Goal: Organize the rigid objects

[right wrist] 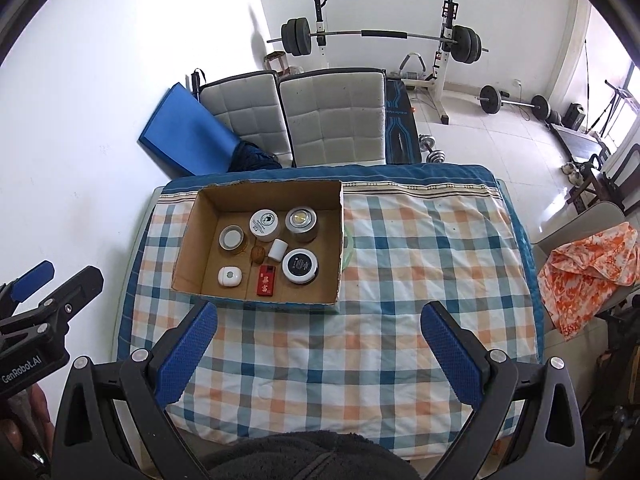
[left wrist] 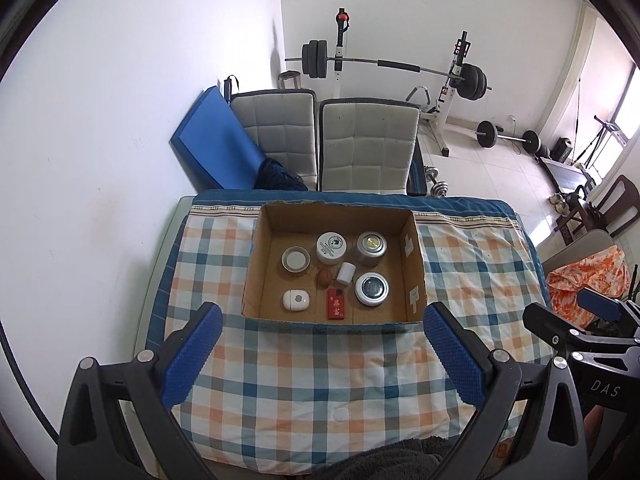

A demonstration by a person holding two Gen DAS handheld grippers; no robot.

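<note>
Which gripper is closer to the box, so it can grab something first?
Probably left. In its own view the cardboard box sits centred between the open left gripper. From the open right gripper it lies off to the left.

Cardboard box point(left wrist: 408, 276): matt brown paperboard, torn far rim. Checked cloth point(left wrist: 304, 376) beneath the box: soft woven fabric. Inside the box, red pack point(left wrist: 335, 304): glossy. Gripper pads point(left wrist: 192, 356): blue textured rubber.
</note>
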